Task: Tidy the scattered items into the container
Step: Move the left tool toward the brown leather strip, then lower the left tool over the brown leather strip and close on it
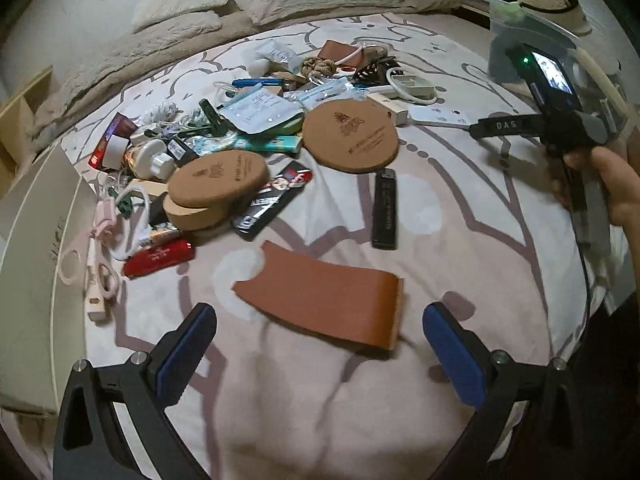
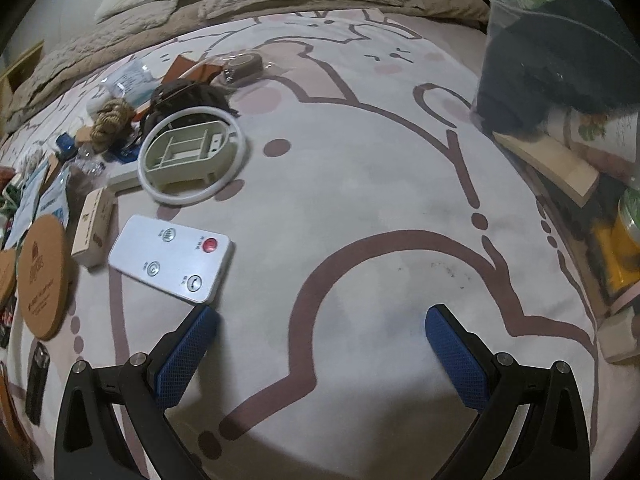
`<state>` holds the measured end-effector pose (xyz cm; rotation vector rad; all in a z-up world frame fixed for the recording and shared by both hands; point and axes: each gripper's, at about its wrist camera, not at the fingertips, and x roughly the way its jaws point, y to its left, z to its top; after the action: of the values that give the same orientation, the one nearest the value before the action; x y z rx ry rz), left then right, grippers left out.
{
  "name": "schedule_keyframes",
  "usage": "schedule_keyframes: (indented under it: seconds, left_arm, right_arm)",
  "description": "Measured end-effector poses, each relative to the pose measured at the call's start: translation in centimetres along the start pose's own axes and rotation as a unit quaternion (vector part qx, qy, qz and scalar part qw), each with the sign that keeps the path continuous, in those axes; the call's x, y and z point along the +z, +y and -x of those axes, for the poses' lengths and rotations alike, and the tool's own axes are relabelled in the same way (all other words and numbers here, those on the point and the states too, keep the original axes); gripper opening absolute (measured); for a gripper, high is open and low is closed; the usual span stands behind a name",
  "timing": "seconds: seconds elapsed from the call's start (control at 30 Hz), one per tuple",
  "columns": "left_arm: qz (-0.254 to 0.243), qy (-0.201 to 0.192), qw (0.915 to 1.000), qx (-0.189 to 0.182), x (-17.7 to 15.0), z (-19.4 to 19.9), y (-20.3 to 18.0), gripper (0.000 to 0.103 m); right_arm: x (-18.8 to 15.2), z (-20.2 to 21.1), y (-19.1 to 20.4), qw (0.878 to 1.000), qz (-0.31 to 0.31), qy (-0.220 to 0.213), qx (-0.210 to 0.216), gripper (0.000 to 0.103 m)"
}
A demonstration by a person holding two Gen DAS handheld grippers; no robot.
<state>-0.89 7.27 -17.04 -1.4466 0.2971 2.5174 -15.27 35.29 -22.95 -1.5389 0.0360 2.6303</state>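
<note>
my left gripper (image 1: 318, 354) hung open over the brown leather sleeve (image 1: 320, 294) — light, floppy, best pinched at its stitched edge — while my right gripper (image 2: 320, 354) gaped empty too.

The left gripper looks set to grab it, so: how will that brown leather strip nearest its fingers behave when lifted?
The brown leather strip is thin and already curves on the bed cover, so it will probably droop. It looks light. Lying flat on soft fabric, its edge may be hard for the open left gripper to pinch.
</note>
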Motion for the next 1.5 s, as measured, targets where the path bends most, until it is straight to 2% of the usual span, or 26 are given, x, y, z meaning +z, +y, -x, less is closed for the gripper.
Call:
schedule_keyframes:
  seconds: [0.07, 0.17, 0.27, 0.4, 0.53, 0.67, 0.77, 0.9, 1.07, 1.13, 1.2, 1.37, 1.5]
  left_arm:
    - [0.023, 0.016, 0.9993, -0.023, -0.2, -0.3, 0.8, 0.103]
    - [0.087, 0.049, 0.9922, -0.074, -0.7, -1.4, 1.6, 0.103]
    - [0.136, 0.054, 0.9857, -0.083, -0.7, -2.0, 1.4, 0.103]
    - [0.169, 0.025, 0.9817, -0.084, 0.5, -1.9, 0.2, 0.103]
    - [0.174, 0.012, 0.9833, -0.053, 1.6, -2.3, -1.1, 0.103]
    - [0.151, 0.009, 0.9885, 0.005, 1.7, -3.2, -2.1, 0.103]
    - [0.153, 0.011, 0.9875, 0.037, 1.3, -3.8, -1.8, 0.103]
    - [0.188, 0.02, 0.9808, 0.047, 0.8, -4.4, -0.1, 0.103]
    - [0.194, 0.031, 0.979, 0.055, 0.0, -4.6, 0.7, 0.103]
    - [0.191, 0.034, 0.9793, 0.056, -0.4, -4.6, 0.9, 0.103]
    - [0.188, 0.036, 0.9798, 0.057, -0.7, -4.4, 1.0, 0.103]
    - [0.183, 0.042, 0.9807, 0.054, -1.5, -3.5, 2.0, 0.103]
    - [0.178, 0.052, 0.9803, 0.069, -2.5, -3.0, 3.3, 0.103]
  right_arm:
    - [0.2, -0.1, -0.3, 1.0, -0.008, -0.001, 0.0, 0.103]
    - [0.4, -0.3, -0.6, 1.0, -0.015, -0.003, -0.002, 0.103]
    - [0.5, -0.5, -0.5, 1.0, -0.015, -0.006, -0.005, 0.103]
    - [0.6, -0.7, -0.4, 1.0, -0.014, -0.008, -0.008, 0.103]
    - [0.6, -0.7, -0.8, 1.0, -0.02, -0.01, -0.002, 0.103]
    - [0.7, -0.7, -1.1, 0.999, -0.03, -0.012, -0.006, 0.103]
    - [0.7, -0.6, -1.7, 0.999, -0.043, -0.014, -0.009, 0.103]
    - [0.7, -0.6, -2.6, 0.998, -0.066, -0.017, -0.013, 0.103]
    - [0.6, -0.2, -3.3, 0.996, -0.087, -0.026, -0.019, 0.103]
    - [0.6, 0.1, -2.8, 0.997, -0.072, -0.035, 0.0, 0.103]
    - [0.6, 0.5, -1.6, 0.998, -0.032, -0.039, 0.031, 0.103]
    - [0.4, 1.3, 1.4, 0.996, 0.066, -0.043, 0.049, 0.103]
    - [-0.1, 1.3, 3.2, 0.99, 0.127, -0.036, 0.046, 0.103]
